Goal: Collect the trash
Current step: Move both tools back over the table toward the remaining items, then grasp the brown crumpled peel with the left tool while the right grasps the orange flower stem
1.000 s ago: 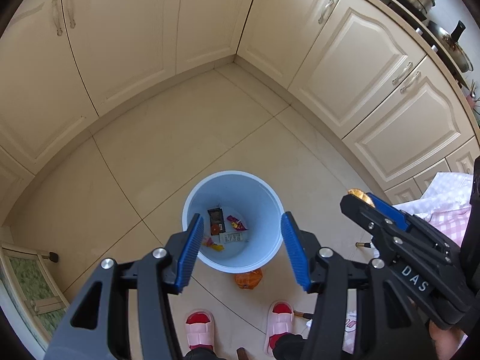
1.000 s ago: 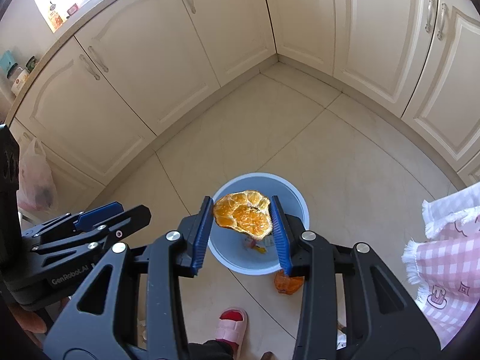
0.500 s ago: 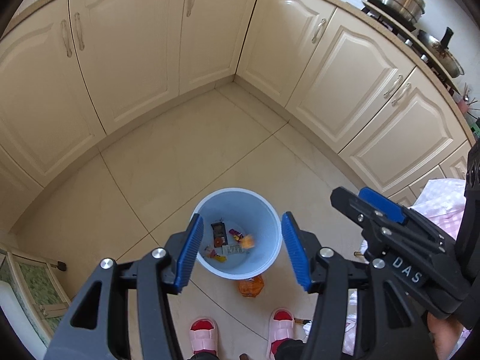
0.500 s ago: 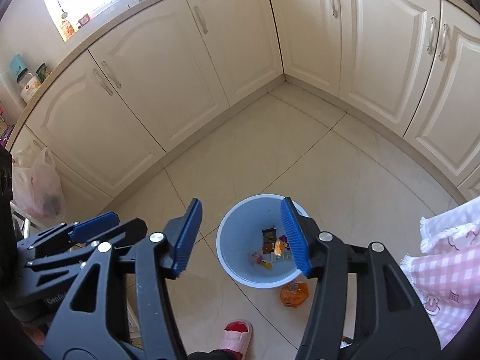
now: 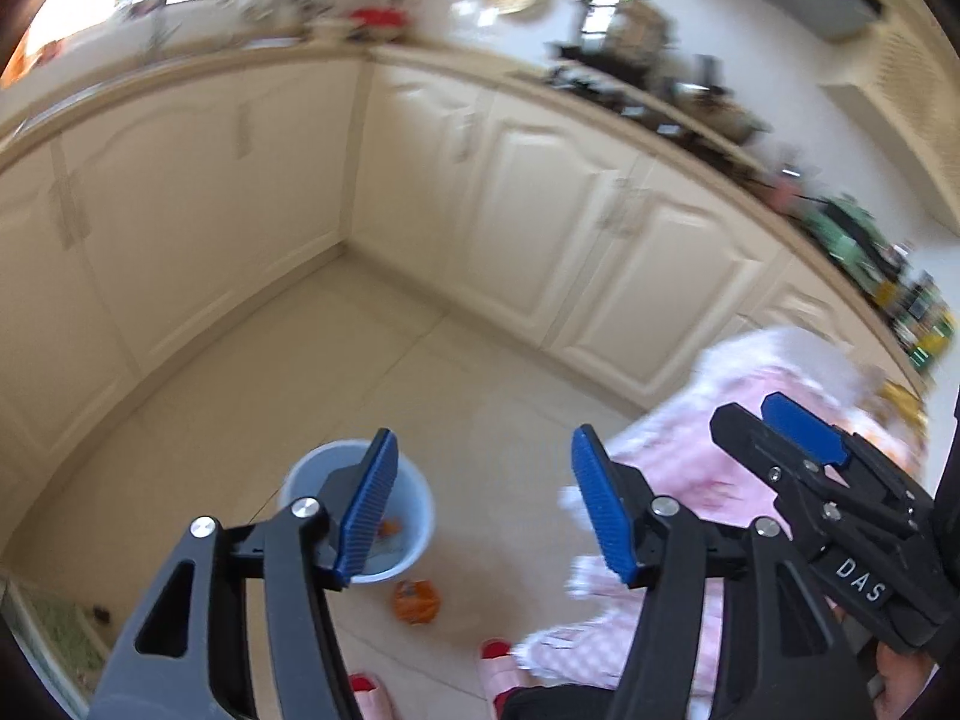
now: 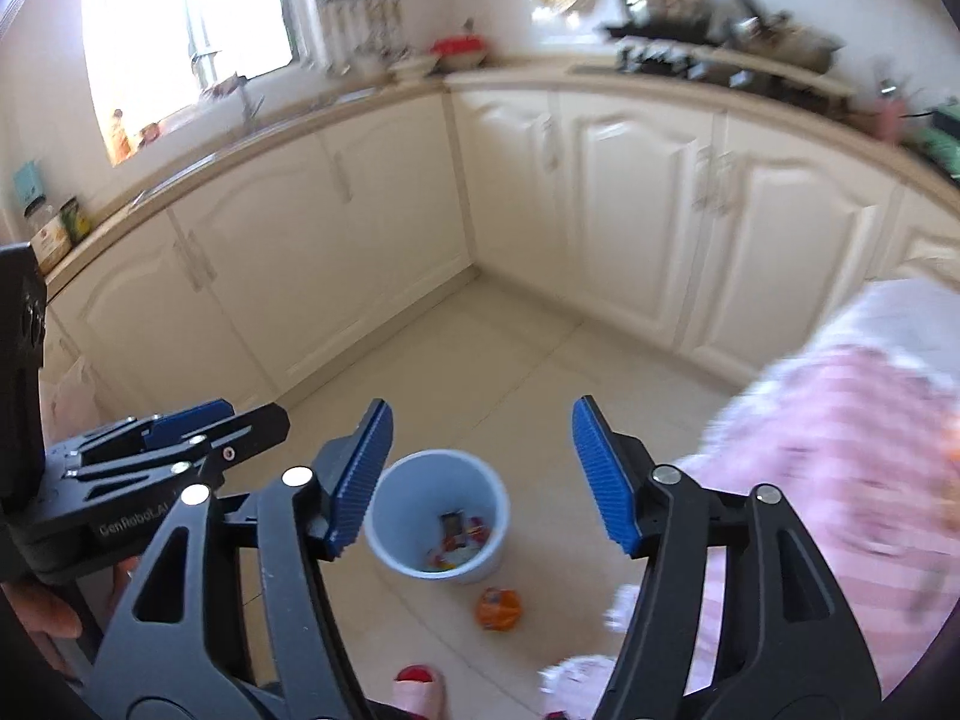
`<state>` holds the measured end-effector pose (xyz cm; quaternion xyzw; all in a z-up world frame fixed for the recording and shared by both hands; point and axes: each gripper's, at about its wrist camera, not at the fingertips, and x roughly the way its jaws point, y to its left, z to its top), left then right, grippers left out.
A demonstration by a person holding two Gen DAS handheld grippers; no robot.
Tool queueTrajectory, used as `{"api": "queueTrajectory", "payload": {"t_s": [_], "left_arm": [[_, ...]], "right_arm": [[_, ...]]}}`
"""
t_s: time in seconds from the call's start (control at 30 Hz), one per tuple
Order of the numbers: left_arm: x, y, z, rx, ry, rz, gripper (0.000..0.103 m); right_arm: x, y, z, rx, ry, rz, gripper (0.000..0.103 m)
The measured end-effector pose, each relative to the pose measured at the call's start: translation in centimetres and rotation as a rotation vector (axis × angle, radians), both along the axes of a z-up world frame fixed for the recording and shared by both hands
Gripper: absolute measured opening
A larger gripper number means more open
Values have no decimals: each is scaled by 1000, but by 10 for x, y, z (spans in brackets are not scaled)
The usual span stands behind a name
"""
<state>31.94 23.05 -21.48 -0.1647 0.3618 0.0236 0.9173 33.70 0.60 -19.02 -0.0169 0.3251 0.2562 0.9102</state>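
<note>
Both jaws released and empty, right gripper (image 6: 482,474) just opened; next drop low over the orange wrapper (image 6: 498,609) beside the bin (image 6: 384,516), pinch square.

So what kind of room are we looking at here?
A home kitchen, most likely: cream cabinet doors run under an L-shaped countertop, pots sit on a stove, and a blue trash bin stands on the tiled floor.

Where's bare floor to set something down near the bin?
Free: the tiles between the bin and the corner cabinets. Crowded: just in front of the bin, where an orange wrapper lies by the slippers, and the right side, taken by the pink cloth.
</note>
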Motion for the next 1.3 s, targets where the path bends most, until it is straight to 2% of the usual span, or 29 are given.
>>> {"api": "queueTrajectory", "payload": {"t_s": [0.13, 0.3, 0.43, 0.57, 0.73, 0.8, 0.93, 0.97, 1.07, 1.17, 1.2, 1.3], "left_arm": [[0, -70, 25, 16, -38, -128, 63], [6, -169, 35, -24, -19, -320, 63], [5, -238, 35, -9, -2, -442, 63], [5, -293, 31, 7, 31, -511, 63], [6, -325, 27, 24, 59, -555, 63], [8, -332, 25, 30, 70, -564, 63], [11, -338, 21, 42, 93, -563, 63], [11, -339, 19, 47, 97, -558, 63], [15, -337, 17, 47, 106, -540, 63], [20, -334, 17, 41, 113, -525, 63], [22, -333, 16, 39, 114, -520, 63], [27, -330, 13, 40, 120, -509, 63]], "right_arm": [[-21, -79, 27, 22, -42, -104, 65], [-45, -175, 43, 13, -78, -247, 65], [-61, -242, 39, -63, -98, -379, 65], [-66, -304, 16, -63, -10, -457, 65], [-68, -343, -17, -97, 95, -466, 64], [-66, -349, -28, -97, 129, -451, 55], [-63, -354, -41, -112, 165, -425, 46], [-58, -354, -43, -115, 171, -417, 39], [-52, -351, -44, -124, 173, -390, 34], [-48, -351, -43, -131, 182, -362, 10], [-47, -353, -43, -127, 184, -354, 6], [-52, -360, -40, -101, 166, -361, 6]]}}
